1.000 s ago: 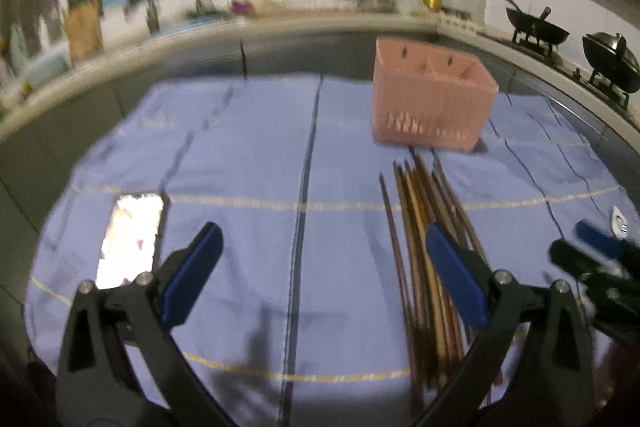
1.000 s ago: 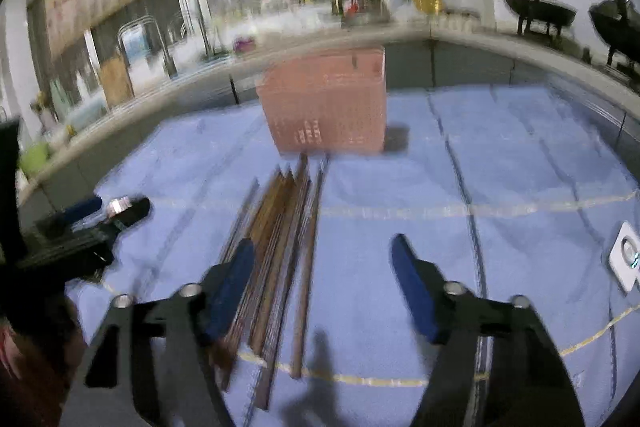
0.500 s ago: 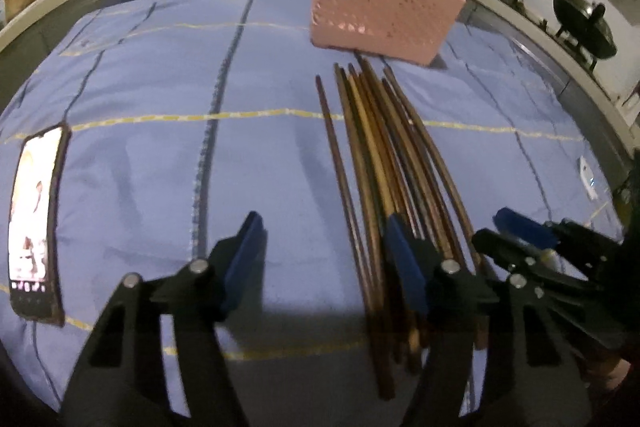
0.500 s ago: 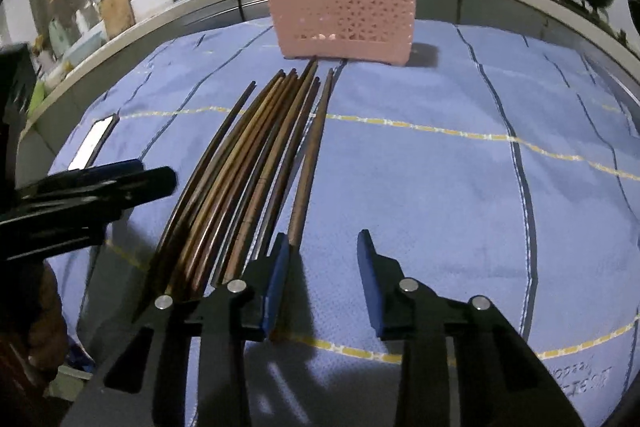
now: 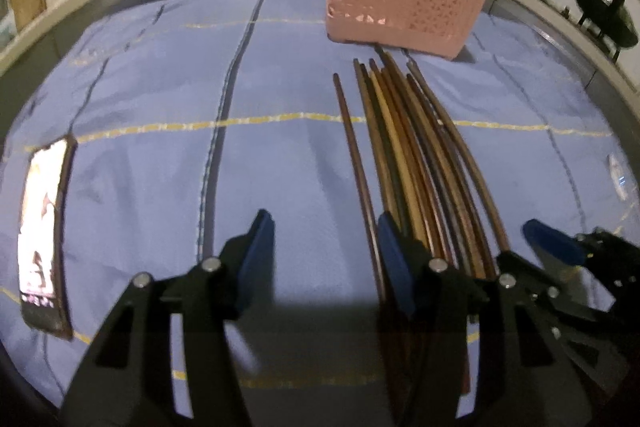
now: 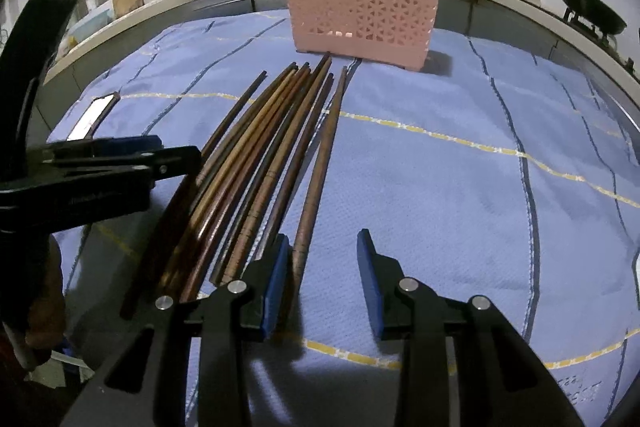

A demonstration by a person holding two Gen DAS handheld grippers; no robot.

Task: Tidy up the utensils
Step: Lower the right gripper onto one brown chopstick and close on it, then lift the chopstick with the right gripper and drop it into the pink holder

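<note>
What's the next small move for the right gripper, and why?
Probably close the right gripper on the lone rightmost chopstick. Its open fingers already straddle that stick's near end, which lies slightly apart from the bundle on the blue cloth. The pink basket sits just beyond the tips.

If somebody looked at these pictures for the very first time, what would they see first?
Probably the bunch of long brown chopsticks lying side by side on the blue cloth, in the middle. Just behind their tips stands a pink basket full of little holes. The left gripper and the right gripper are both open, low at the near ends of the chopsticks, and a lit-up phone lies at the cloth's left edge.
</note>
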